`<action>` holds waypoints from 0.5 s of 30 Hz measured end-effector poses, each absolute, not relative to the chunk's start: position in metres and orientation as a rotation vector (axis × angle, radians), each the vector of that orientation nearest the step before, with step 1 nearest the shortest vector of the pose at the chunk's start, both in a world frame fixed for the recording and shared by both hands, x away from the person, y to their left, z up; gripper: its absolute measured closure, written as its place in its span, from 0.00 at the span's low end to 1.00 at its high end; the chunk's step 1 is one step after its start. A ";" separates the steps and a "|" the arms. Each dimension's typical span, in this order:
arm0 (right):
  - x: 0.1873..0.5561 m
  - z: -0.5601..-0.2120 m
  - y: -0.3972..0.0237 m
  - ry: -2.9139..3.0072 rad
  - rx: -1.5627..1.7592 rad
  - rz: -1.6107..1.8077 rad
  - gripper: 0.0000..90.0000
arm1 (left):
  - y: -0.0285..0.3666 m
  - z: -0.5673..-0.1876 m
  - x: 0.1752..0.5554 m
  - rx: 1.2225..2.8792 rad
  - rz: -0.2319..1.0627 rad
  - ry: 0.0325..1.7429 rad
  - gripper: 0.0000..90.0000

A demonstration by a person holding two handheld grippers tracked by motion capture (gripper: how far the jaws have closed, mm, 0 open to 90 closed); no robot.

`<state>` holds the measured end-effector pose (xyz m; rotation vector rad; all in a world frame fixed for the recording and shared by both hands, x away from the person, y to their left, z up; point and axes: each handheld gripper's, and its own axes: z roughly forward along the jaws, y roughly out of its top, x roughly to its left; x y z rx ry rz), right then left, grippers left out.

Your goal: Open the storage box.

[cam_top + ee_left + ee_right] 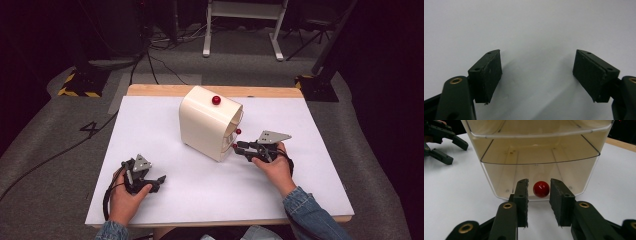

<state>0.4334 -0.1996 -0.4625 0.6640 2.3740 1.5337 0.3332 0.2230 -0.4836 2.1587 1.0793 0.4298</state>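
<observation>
Flanking a small red knob [541, 189] low on the clear front of a cream bread bin [205, 122], the right gripper [538, 187] has its jaws narrowed to either side of the ball, yet a sliver of daylight shows on each side, so the pads do not seem to be pressing on it yet. That knob sits near the bottom edge of the bin's transparent roll-up door [536, 167], and lining the jaws up level with it looks like the sensible way to take hold and lift the door. Through the plastic, the inside appears bare: only the cream floor and back wall can be seen, with nothing stored within. A second red knob [216, 100] stands on the rounded top of the bin, well apart from the one being approached. The bin rests toward the far middle of the white table [150, 130], its open face turned toward the person's right hand [275, 167]. Off to the near left, the left gripper [537, 72] hangs over the bare tabletop with its jaws spread wide and nothing between them, apparently kept clear while the other one works.
</observation>
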 end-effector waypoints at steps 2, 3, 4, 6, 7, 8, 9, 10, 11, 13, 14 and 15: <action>0.435 -0.466 -0.199 2.370 0.677 1.551 0.76 | 0.223 -0.484 0.333 2.159 0.430 1.079 0.26; 0.435 -0.468 -0.199 2.365 0.681 1.563 0.76 | 0.223 -0.484 0.333 2.159 0.430 1.080 0.26; 0.436 -0.469 -0.200 2.356 0.678 1.576 0.76 | 0.223 -0.484 0.333 2.159 0.430 1.079 0.26; 0.437 -0.472 -0.200 2.341 0.681 1.603 0.78 | 0.223 -0.484 0.333 2.159 0.430 1.079 0.26; 0.437 -0.473 -0.200 2.334 0.686 1.614 0.78 | 0.223 -0.484 0.333 2.159 0.430 1.079 0.26; 0.437 -0.473 -0.200 2.334 0.686 1.614 0.78 | 0.223 -0.484 0.333 2.159 0.430 1.079 0.26; 0.437 -0.475 -0.200 2.328 0.685 1.623 0.79 | 0.223 -0.484 0.333 2.158 0.429 1.079 0.26; 0.437 -0.476 -0.200 2.322 0.682 1.624 0.80 | 0.223 -0.484 0.333 2.159 0.429 1.079 0.26; 0.437 -0.477 -0.200 2.316 0.685 1.625 0.81 | 0.223 -0.484 0.333 2.158 0.430 1.080 0.26; 0.437 -0.477 -0.200 2.311 0.689 1.632 0.82 | 0.223 -0.484 0.333 2.158 0.429 1.080 0.26; 0.437 -0.478 -0.200 2.308 0.692 1.642 0.82 | 0.223 -0.484 0.333 2.158 0.429 1.081 0.26; 0.437 -0.478 -0.201 2.308 0.692 1.643 0.82 | 0.223 -0.484 0.333 2.158 0.429 1.080 0.26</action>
